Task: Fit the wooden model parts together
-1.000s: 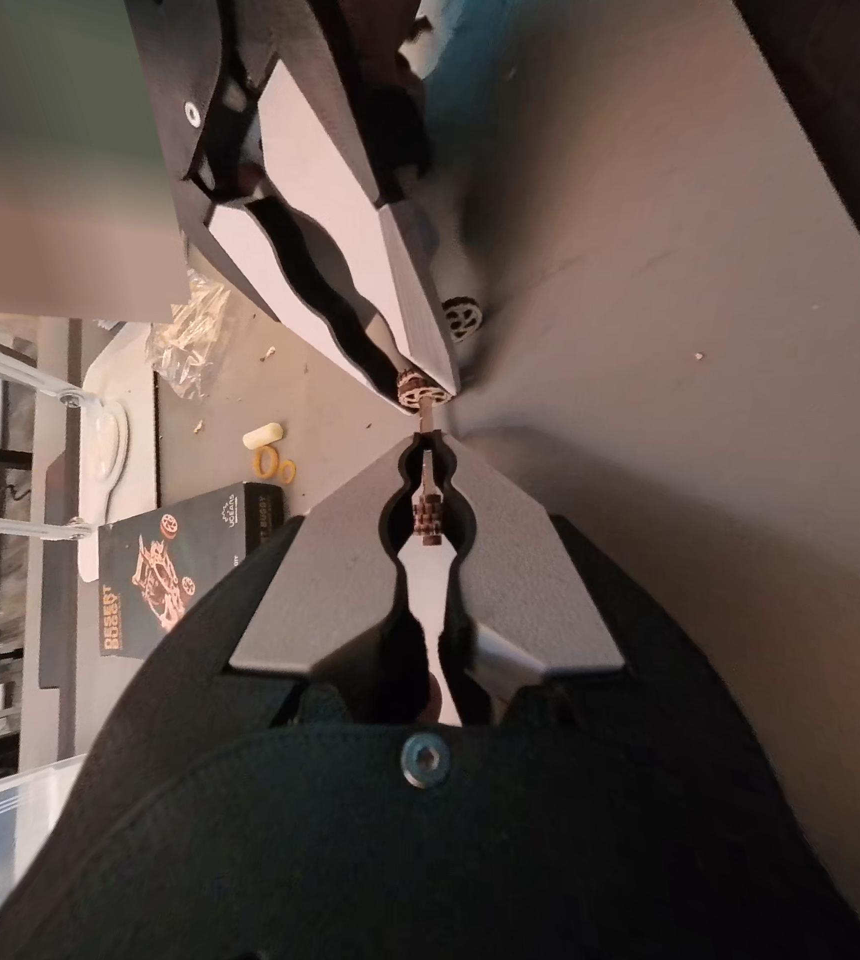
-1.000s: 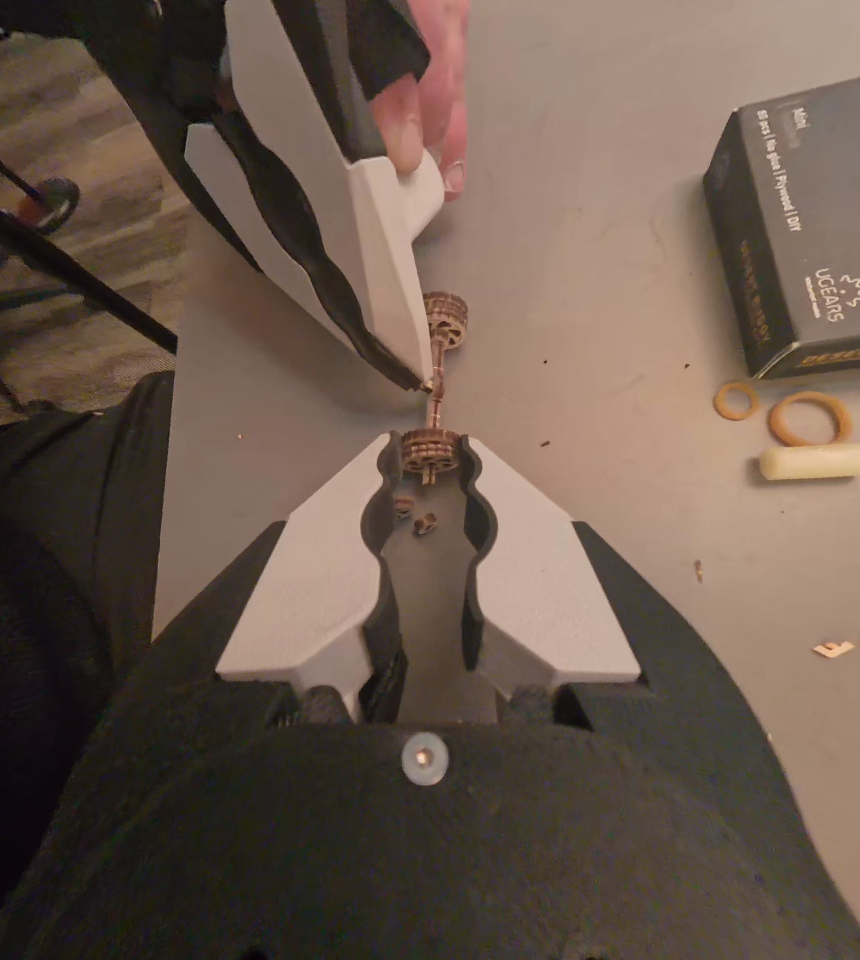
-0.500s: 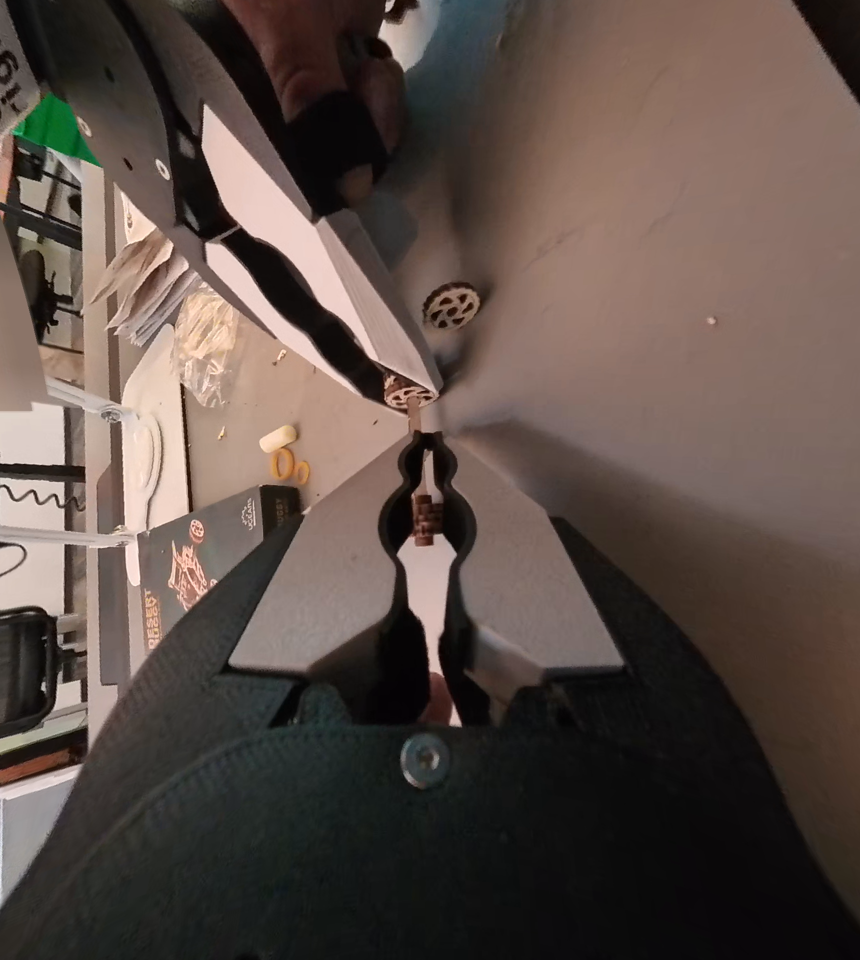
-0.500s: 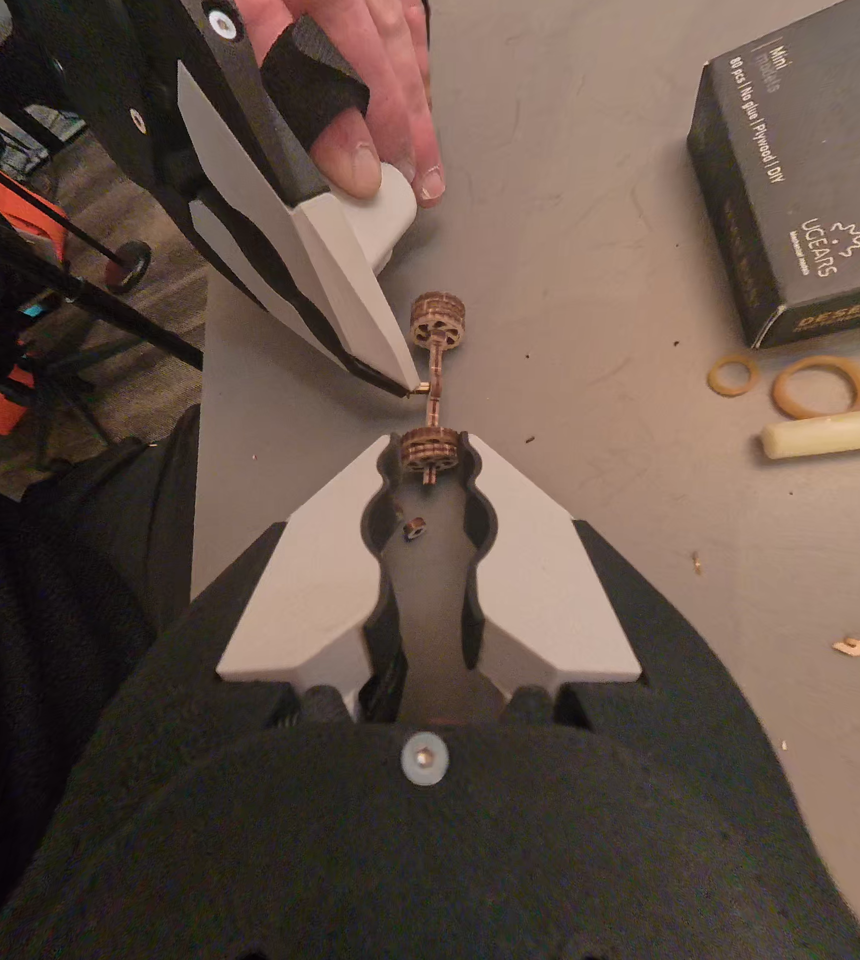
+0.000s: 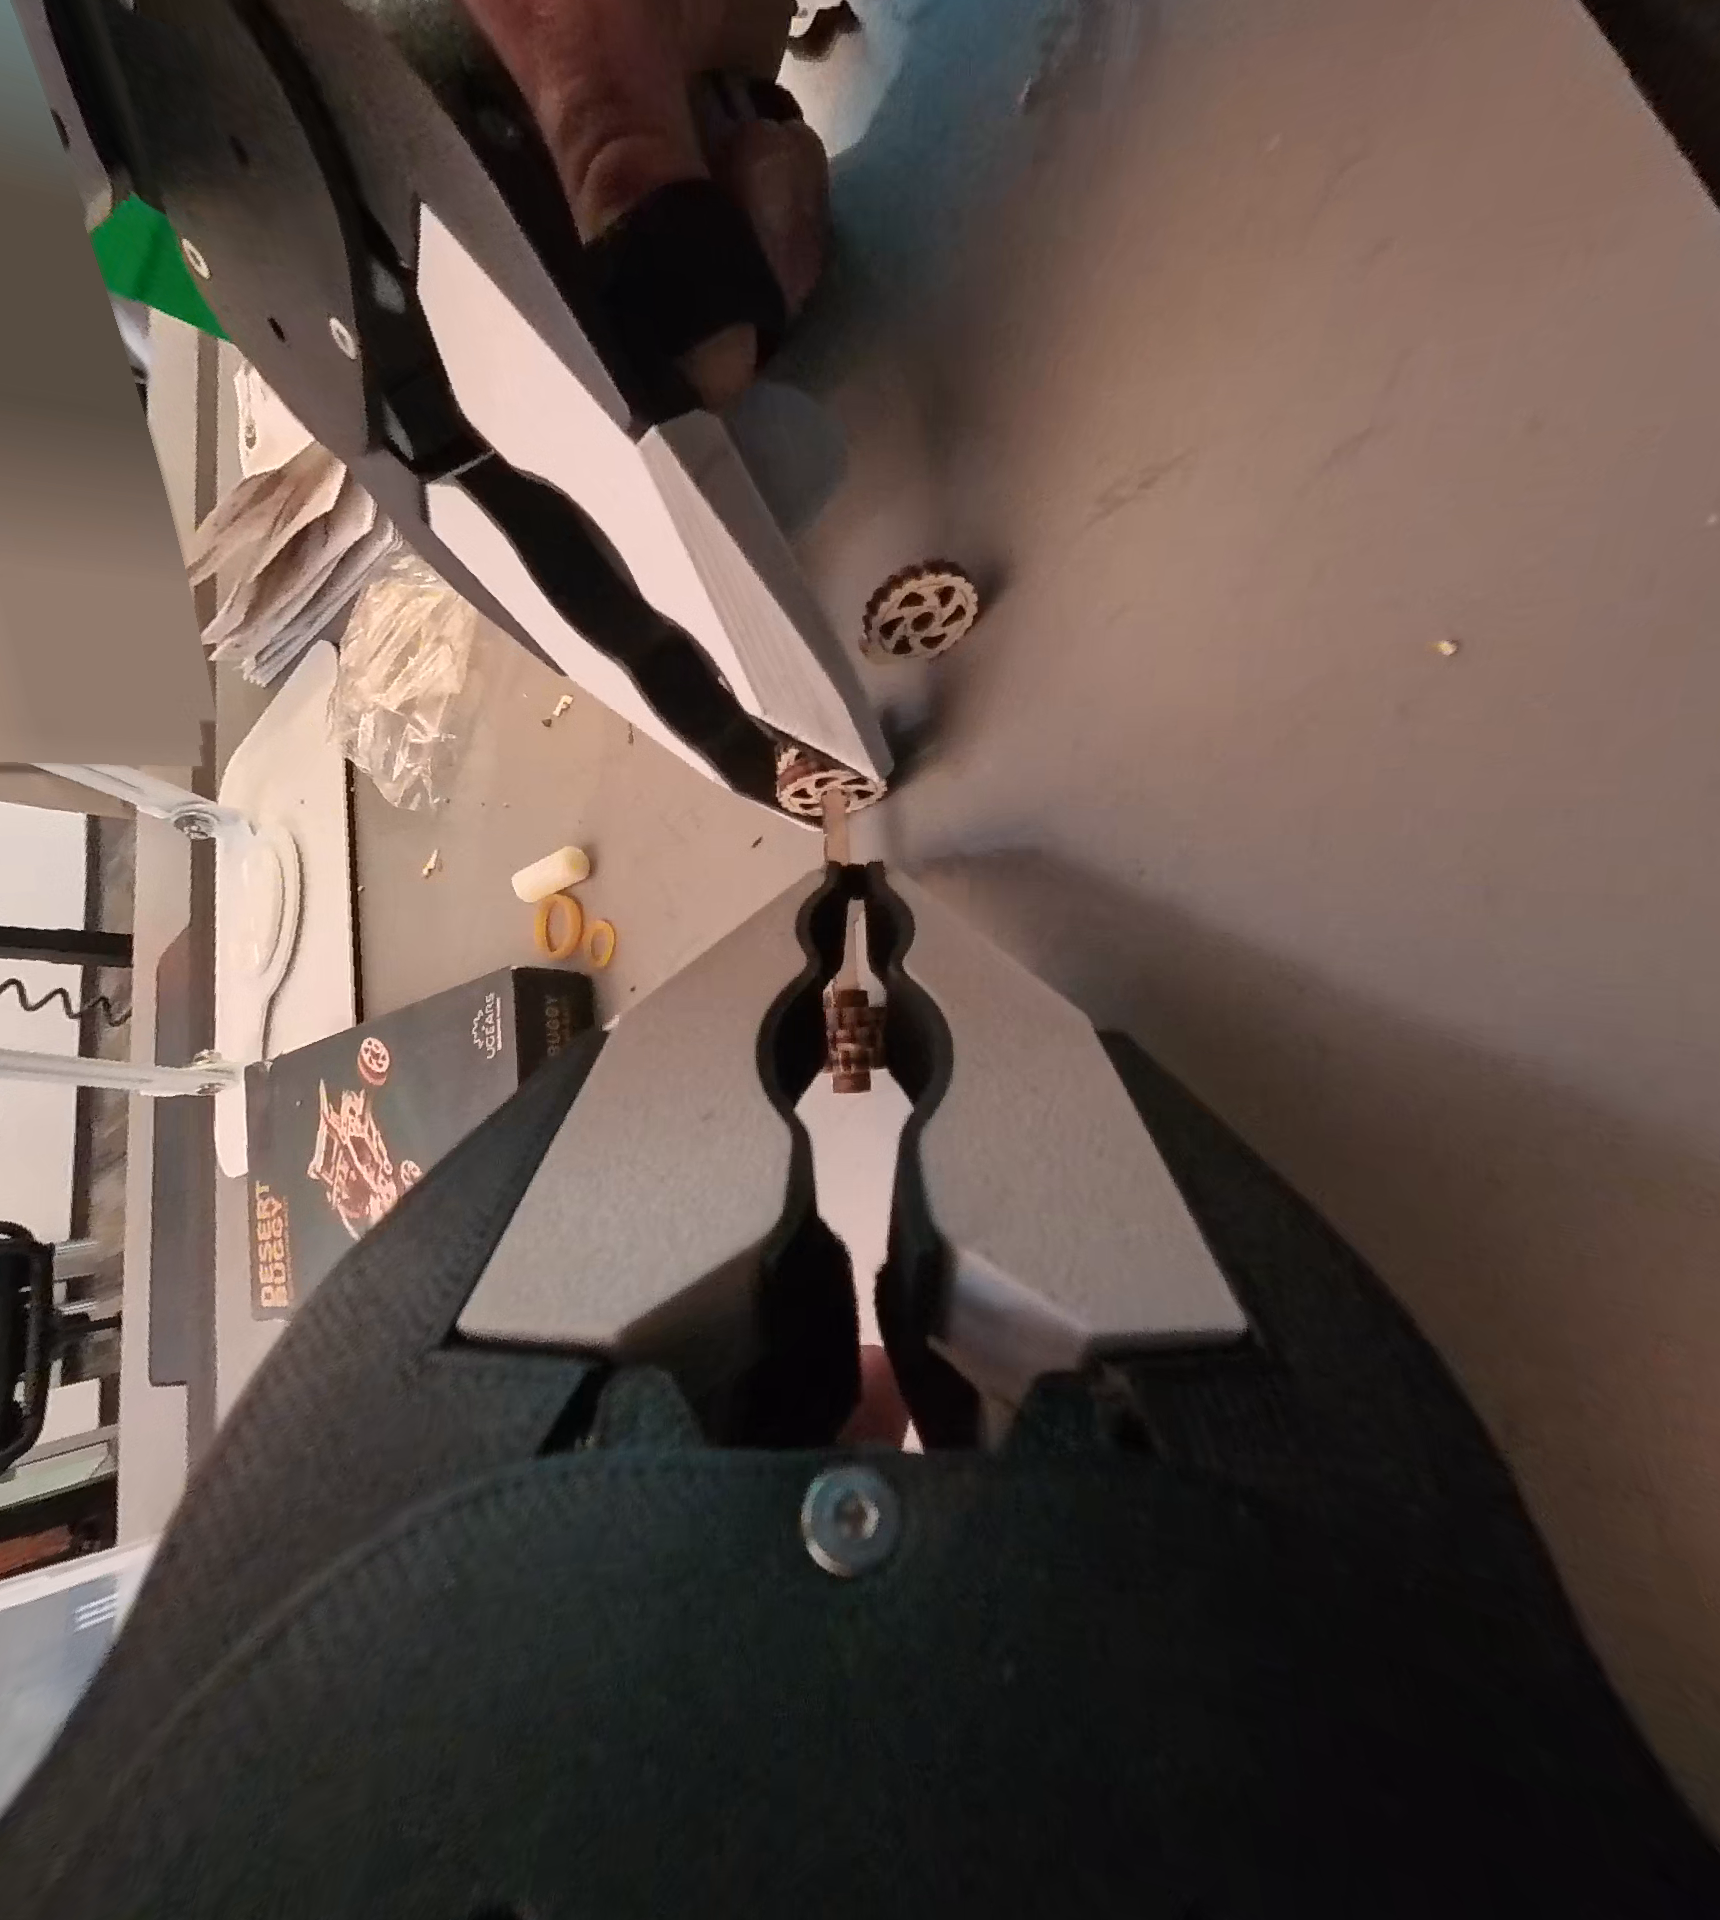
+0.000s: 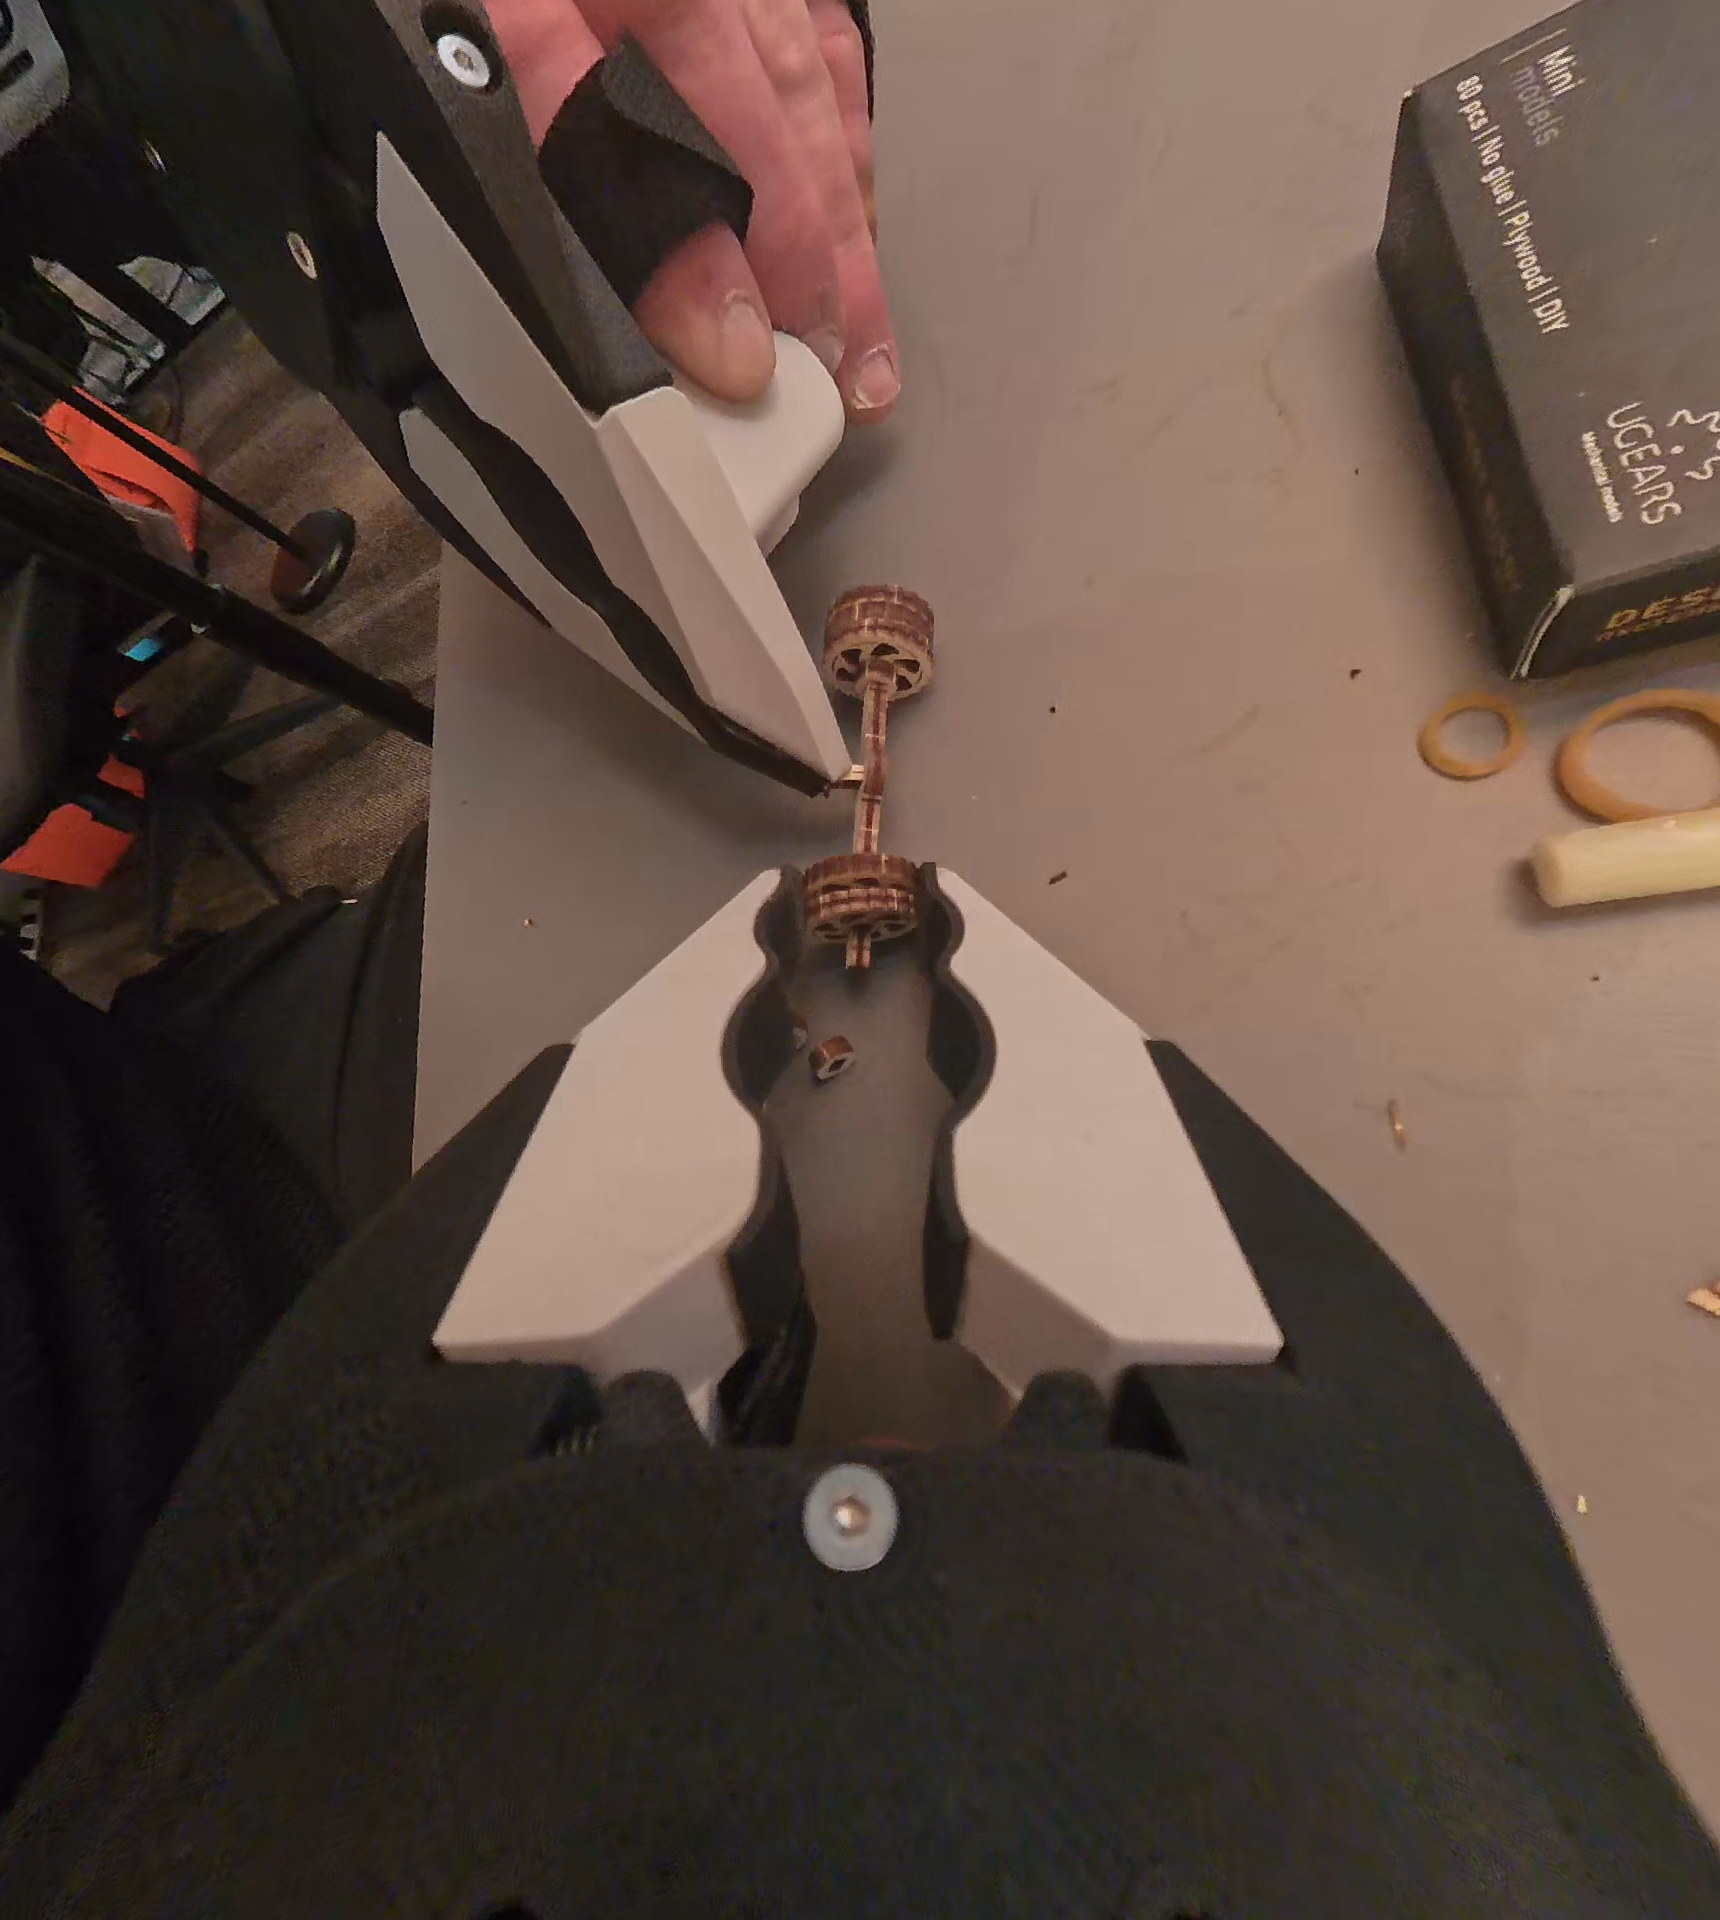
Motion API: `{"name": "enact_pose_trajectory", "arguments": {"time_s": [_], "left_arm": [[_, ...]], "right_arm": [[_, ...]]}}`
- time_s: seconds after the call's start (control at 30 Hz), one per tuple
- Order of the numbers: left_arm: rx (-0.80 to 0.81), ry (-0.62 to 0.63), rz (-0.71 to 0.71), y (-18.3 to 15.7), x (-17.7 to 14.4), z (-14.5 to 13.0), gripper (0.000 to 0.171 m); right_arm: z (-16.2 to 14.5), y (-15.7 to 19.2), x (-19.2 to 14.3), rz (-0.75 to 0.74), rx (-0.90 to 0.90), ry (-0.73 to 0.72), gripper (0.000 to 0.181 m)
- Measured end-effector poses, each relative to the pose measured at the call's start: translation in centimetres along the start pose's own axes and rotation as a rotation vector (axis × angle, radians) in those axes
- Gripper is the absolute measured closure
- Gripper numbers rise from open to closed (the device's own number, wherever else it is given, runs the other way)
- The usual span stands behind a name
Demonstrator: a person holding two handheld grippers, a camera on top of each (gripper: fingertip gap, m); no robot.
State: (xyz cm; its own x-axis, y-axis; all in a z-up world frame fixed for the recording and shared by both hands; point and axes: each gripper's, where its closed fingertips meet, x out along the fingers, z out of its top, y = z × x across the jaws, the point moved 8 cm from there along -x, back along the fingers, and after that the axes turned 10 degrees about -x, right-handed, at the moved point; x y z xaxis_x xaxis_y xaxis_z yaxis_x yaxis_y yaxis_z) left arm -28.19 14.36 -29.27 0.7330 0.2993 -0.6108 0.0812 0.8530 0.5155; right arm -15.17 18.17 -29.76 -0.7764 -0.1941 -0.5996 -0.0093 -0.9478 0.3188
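My right gripper [image 6: 858, 883] was pinched on one wheel [image 6: 856, 902] of the wooden axle [image 6: 872, 750], held just above the grey table [image 6: 1199, 987], while my left gripper [image 5: 854, 883] was nipped tight on the axle's shaft. A loose wheel [image 5: 920, 611] lay close behind. The black box [image 6: 1614, 332], two rubber rings [image 6: 1656, 755] and a pale stick [image 6: 1671, 850] sat off to my right, with a small wooden bit [image 6: 832, 1058] on the table between my right fingers.

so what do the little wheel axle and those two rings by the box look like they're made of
Wheel axle: thin laser-cut plywood by the look, pale faces with dark burnt edges and stacked layers in the wheels, unvarnished matte. Two rings: probably rubber bands, tan, dull, slightly uneven loops lying flat on the grey table.
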Motion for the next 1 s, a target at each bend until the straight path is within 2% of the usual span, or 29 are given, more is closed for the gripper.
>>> {"name": "enact_pose_trajectory", "arguments": {"time_s": [0.5,1.0], "left_arm": [[-0.153,-0.062,-0.098,1.2,0.1,-0.7,0.171],[-0.386,-0.073,-0.36,3.5,0.6,-1.2,0.171]], "right_arm": [[0.1,-0.3,0.0,0.023,0.038,-0.007,0.161],[0.1,-0.6,-0.1,0.055,0.084,-0.016,0.161]]}}
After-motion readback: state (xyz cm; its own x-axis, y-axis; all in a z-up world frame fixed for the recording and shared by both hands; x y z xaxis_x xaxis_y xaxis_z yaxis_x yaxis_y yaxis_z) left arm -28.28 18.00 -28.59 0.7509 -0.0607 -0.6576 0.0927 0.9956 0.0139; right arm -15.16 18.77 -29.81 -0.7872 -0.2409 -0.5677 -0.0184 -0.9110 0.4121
